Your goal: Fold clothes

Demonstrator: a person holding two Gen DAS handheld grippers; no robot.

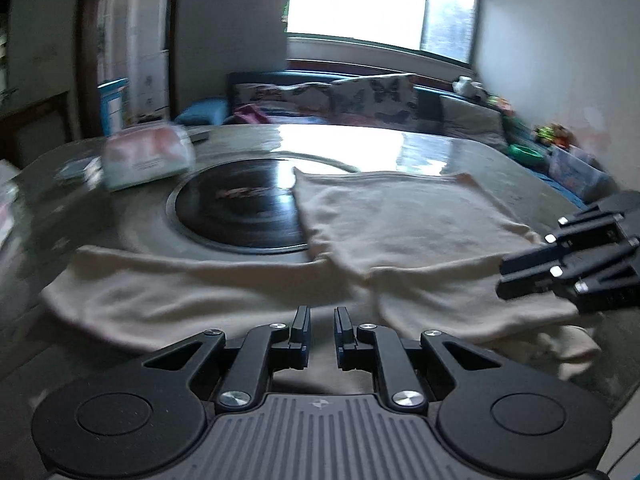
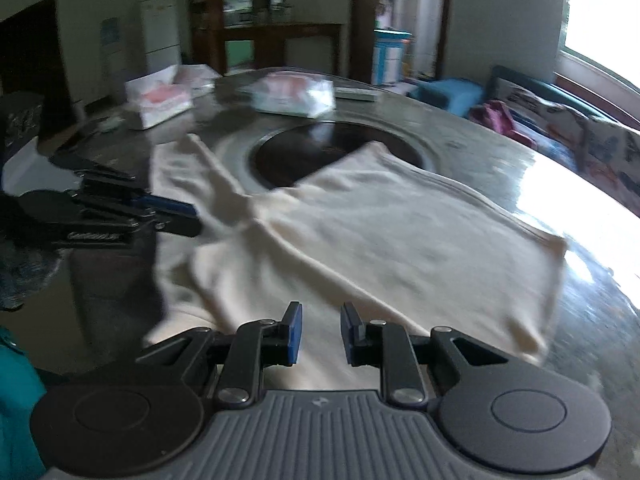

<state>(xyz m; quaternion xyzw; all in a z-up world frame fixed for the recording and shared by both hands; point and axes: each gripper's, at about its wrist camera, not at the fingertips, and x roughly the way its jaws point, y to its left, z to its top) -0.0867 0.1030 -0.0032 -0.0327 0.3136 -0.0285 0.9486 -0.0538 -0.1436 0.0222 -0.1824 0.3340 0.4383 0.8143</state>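
A cream garment (image 1: 400,220) lies partly folded on the round table, one flat square panel spread over a longer strip that runs along the near edge. In the right wrist view the same garment (image 2: 380,232) stretches from the table's middle toward me. My left gripper (image 1: 322,312) hovers just over the near strip, open, with nothing between its fingers. My right gripper (image 2: 320,308) is open too, above the garment's near end. Each shows in the other's view: the right gripper (image 1: 502,280) at the cloth's right end, the left gripper (image 2: 195,219) at its left side.
A black round plate (image 1: 240,208) is set into the glossy table (image 1: 440,152), half covered by cloth. Tissue packs (image 2: 296,96) and a white box (image 2: 164,100) stand at the far side. A sofa with cushions (image 1: 360,96) lies beyond the table.
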